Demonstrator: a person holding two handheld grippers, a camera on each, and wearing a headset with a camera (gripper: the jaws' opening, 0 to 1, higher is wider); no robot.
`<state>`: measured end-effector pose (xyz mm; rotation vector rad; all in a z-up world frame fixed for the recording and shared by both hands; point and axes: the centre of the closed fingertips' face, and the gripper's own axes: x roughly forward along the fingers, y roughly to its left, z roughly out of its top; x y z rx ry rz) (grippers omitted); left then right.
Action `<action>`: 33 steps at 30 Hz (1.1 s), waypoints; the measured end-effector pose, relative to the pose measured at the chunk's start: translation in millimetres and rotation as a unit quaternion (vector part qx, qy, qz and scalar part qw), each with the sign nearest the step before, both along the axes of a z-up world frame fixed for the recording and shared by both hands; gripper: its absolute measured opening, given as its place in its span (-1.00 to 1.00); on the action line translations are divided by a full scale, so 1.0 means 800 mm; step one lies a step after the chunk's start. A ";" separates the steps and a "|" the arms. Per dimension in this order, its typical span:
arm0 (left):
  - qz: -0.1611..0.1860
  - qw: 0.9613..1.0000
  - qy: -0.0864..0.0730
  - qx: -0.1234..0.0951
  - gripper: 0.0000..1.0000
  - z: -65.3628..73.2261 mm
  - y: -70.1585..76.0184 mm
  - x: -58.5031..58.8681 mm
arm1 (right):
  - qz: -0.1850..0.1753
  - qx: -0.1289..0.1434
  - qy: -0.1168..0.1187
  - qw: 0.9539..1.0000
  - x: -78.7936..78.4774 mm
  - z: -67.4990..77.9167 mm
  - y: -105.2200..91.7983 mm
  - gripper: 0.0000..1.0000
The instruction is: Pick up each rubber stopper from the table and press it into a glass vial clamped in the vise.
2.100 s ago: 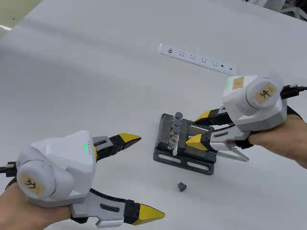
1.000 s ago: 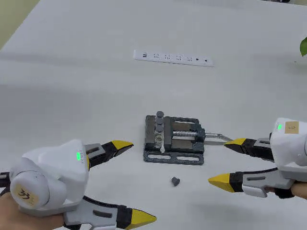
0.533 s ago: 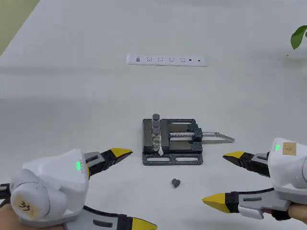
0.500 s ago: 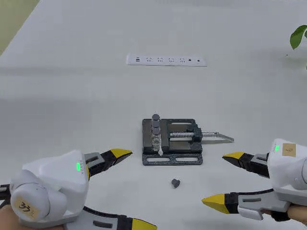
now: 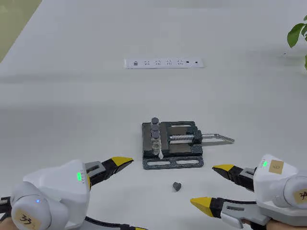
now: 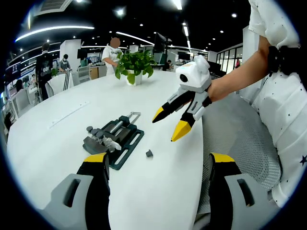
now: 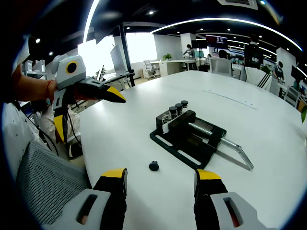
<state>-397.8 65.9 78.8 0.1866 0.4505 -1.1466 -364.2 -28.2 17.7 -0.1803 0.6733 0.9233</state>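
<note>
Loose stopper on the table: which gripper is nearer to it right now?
Right. In the head view the right gripper sits open, close to the right of the rubber stopper; the left gripper, also open, is farther off on the other side.

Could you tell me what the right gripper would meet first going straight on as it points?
Probably the loose rubber stopper, lying on the table centred between the right gripper's open jaws, short of the vise. Its height is unclear, so it might pass over.

A white power strip (image 5: 163,63) lies flat on the far part of the white table (image 5: 72,105). A green potted plant (image 6: 135,64) stands at the far right.
</note>
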 end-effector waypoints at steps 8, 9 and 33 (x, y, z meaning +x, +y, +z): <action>0.004 1.000 0.003 -0.001 0.68 0.001 0.001 0.000 | -0.007 0.002 0.008 1.000 0.004 -0.020 0.024 -0.22; 0.004 1.000 0.003 0.000 0.68 0.001 0.001 0.000 | -0.008 0.003 0.010 1.000 0.004 -0.021 0.027 -0.26; 0.008 1.000 0.010 -0.001 0.67 -0.002 0.002 0.001 | -0.005 -0.015 0.025 1.000 0.011 -0.056 0.045 -0.78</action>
